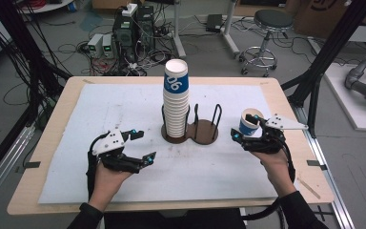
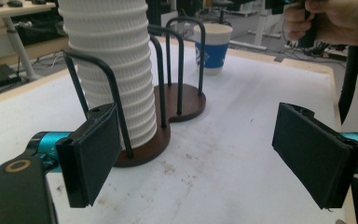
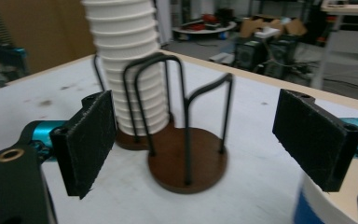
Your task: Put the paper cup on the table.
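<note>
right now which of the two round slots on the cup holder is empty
The slot on the person's right of the cup holder, nearer the right gripper: its brown disc is bare between the wire hoops. The left slot carries the tall stack of cups.

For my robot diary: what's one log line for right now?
left gripper: open, empty | right gripper: open beside lone cup | cup stack: in holder

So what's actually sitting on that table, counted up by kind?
Stack of nested paper cups: 1 (single cups too tight to count)
Loose blue-and-white cup: 1
Wooden two-well cup holder: 1
White mat: 1
Hand-held grippers, left and right: 2
Total: 6
</note>
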